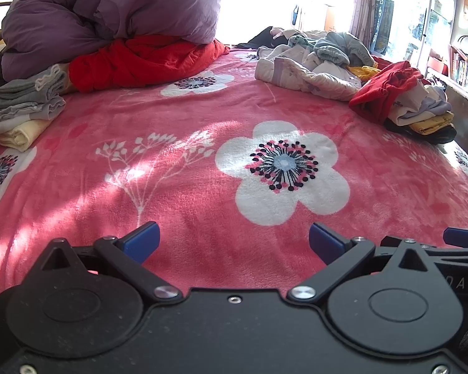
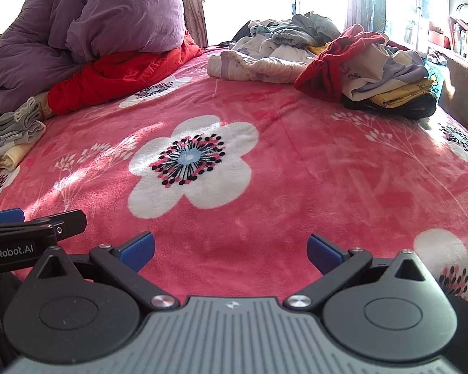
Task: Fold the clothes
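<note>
A heap of unfolded clothes (image 1: pixel 315 62) lies at the far right of the bed, with a red garment (image 1: pixel 387 90) on a smaller heap nearer me; both show in the right wrist view, the heap (image 2: pixel 265 56) and the red garment (image 2: pixel 337 59). A stack of folded grey and cream clothes (image 1: pixel 21 109) sits at the left edge, and in the right wrist view (image 2: pixel 12 137). My left gripper (image 1: pixel 234 243) is open and empty above the pink floral blanket (image 1: pixel 202 162). My right gripper (image 2: pixel 231 251) is open and empty beside it.
A bundled purple quilt (image 1: pixel 109 9) on a red quilt (image 1: pixel 140 62) fills the far left of the bed. A bright window and curtains stand behind. A shelf with books (image 1: pixel 461 65) runs along the right wall. The bed's right edge drops off near the shelf.
</note>
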`<act>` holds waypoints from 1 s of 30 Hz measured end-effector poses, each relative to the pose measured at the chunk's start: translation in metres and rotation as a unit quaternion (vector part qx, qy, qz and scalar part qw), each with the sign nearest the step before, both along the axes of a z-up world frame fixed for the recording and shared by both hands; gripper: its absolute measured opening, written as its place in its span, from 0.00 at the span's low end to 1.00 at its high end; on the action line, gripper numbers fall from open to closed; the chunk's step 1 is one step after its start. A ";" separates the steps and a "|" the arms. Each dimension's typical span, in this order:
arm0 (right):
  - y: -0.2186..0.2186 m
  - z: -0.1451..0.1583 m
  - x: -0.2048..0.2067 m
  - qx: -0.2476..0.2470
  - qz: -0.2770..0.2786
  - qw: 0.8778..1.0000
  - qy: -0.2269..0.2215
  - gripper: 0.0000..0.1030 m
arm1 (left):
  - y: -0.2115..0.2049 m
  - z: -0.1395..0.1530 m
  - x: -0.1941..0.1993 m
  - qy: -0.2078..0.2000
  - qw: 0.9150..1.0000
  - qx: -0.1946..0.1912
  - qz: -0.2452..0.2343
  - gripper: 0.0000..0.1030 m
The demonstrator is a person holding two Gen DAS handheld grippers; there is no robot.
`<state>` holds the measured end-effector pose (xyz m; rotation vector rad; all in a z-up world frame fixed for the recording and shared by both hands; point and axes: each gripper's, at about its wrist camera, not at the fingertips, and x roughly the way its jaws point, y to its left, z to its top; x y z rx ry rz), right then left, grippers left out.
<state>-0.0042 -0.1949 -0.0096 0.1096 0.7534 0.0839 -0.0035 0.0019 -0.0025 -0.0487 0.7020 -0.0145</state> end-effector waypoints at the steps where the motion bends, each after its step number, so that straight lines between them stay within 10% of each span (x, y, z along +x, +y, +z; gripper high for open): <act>1: 0.000 0.000 0.000 0.000 0.000 1.000 0.000 1.00 | 0.000 0.000 0.000 0.000 1.000 0.000 0.000 1.00; 30: -0.001 -0.002 0.003 0.021 0.014 1.000 0.002 1.00 | -0.001 -0.002 0.001 0.001 1.000 0.011 0.001 1.00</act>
